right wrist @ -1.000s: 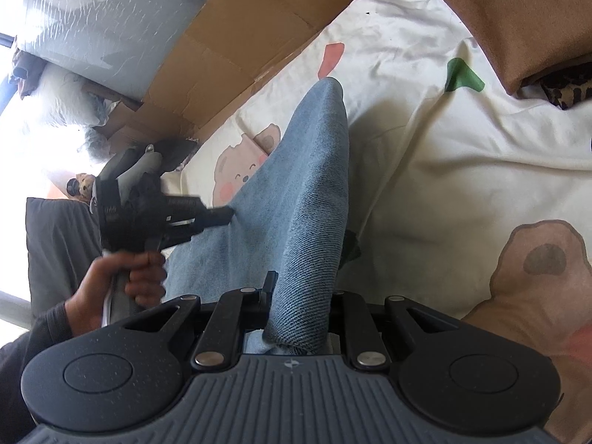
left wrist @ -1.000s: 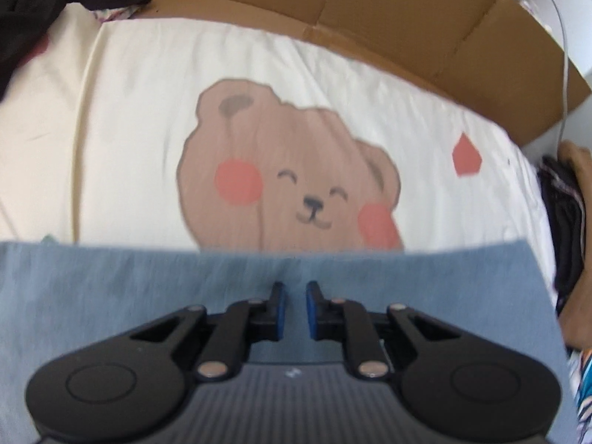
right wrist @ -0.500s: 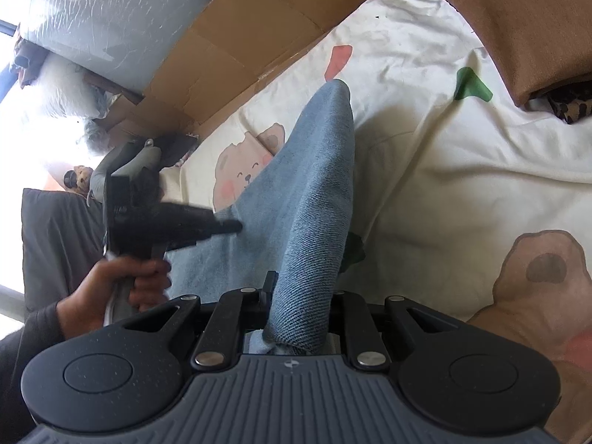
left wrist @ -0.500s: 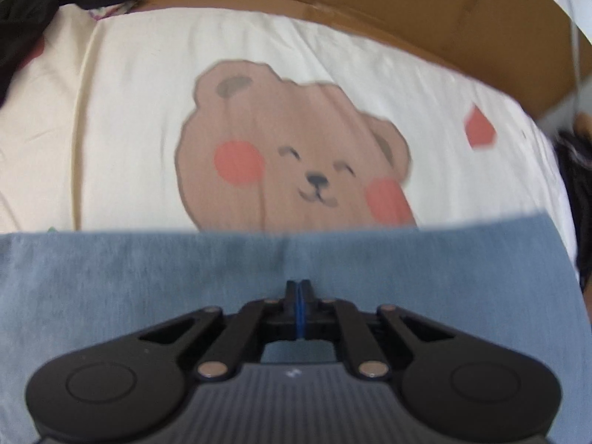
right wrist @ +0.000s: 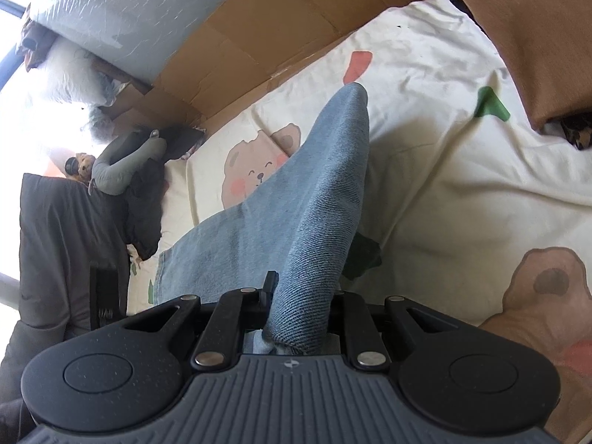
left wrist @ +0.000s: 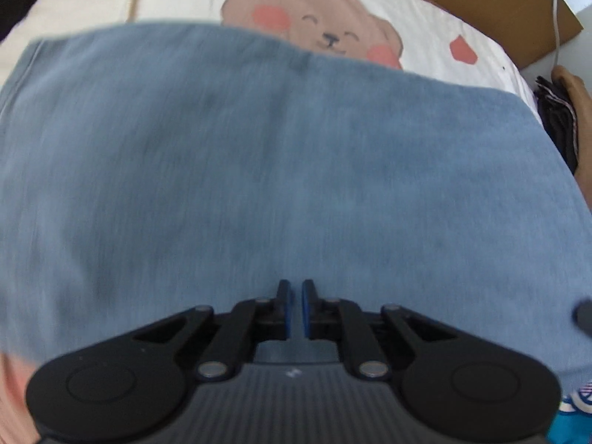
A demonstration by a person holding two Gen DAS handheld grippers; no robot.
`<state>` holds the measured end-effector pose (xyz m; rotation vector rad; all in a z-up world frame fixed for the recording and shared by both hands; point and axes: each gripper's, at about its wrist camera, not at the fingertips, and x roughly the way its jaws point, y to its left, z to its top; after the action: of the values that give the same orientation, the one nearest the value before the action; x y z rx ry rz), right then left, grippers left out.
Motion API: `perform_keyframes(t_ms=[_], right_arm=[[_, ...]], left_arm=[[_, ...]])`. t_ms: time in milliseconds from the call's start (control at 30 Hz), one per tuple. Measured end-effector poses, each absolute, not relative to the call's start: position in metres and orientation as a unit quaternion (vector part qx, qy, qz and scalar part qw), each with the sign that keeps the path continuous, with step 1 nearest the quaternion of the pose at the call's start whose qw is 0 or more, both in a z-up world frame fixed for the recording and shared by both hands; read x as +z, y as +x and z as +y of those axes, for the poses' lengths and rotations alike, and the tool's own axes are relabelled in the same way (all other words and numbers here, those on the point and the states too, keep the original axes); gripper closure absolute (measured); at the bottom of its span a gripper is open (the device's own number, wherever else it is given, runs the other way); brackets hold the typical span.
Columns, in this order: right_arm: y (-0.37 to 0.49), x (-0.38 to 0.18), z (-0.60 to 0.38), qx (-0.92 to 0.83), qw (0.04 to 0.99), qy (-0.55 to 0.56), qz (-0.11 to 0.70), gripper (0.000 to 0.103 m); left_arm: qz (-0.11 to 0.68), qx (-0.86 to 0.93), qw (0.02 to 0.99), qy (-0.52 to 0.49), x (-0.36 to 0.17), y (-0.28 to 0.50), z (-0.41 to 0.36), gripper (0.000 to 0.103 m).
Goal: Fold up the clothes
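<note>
A blue denim garment (left wrist: pixel 259 166) lies spread over the cream bear-print bed sheet (left wrist: pixel 318 33) and fills most of the left wrist view. My left gripper (left wrist: pixel 296 296) hovers over it, its blue pads a narrow gap apart with nothing between them. In the right wrist view the same denim (right wrist: pixel 314 203) rises in a taut ridge from the sheet (right wrist: pixel 462 185) into my right gripper (right wrist: pixel 299 296), which is shut on a bunched edge of it. Only the left finger (right wrist: pixel 268 288) shows; the cloth hides the other.
Flattened cardboard (right wrist: pixel 277 29) lines the far edge of the bed. A folded brown garment (right wrist: pixel 536 37) lies at the upper right. Dark clothes (right wrist: pixel 66 240) and a grey cushion (right wrist: pixel 125 166) sit at the left. Dark folded items (left wrist: pixel 555 118) lie beside the denim's right edge.
My left gripper shut half a second ago, then parted slightly and shifted so denim fills its view. It and the hand have left the right wrist view. The right grip is unchanged.
</note>
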<state>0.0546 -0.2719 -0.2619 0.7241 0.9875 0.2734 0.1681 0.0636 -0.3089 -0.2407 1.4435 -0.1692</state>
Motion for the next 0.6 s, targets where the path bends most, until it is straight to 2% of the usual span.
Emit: perform_keyframes(t_ms=[200,333,433,500,600], right_arm=[[0.07,-0.242,-0.259,0.149,0.81,0.303,0.48,0.089],[0.093,-0.225,-0.248,0.17,0.799,0.26,0.515,0.089],[0.107,-0.224,-0.245,0.177,0.763,0.282,0.554,0.089],[0.113,-0.219,-0.233,0.191,0.756,0.239,0.578,0.089],[0.123,-0.209,-0.218,0.2,0.754,0.184,0.598,0.089]], left_arm=[[0.66,-0.077,0.738,-0.122,-0.293,0.143,0.082,0.095],[0.644,-0.064,0.754,-0.114,-0.271,0.139,0.104,0.085],[0.631,-0.049,0.767,-0.103,-0.256,0.138,0.119,0.082],[0.624,-0.041,0.774,-0.097,-0.248,0.137,0.129,0.079],[0.606,-0.033,0.788,-0.101,-0.236,0.135,0.147,0.068]])
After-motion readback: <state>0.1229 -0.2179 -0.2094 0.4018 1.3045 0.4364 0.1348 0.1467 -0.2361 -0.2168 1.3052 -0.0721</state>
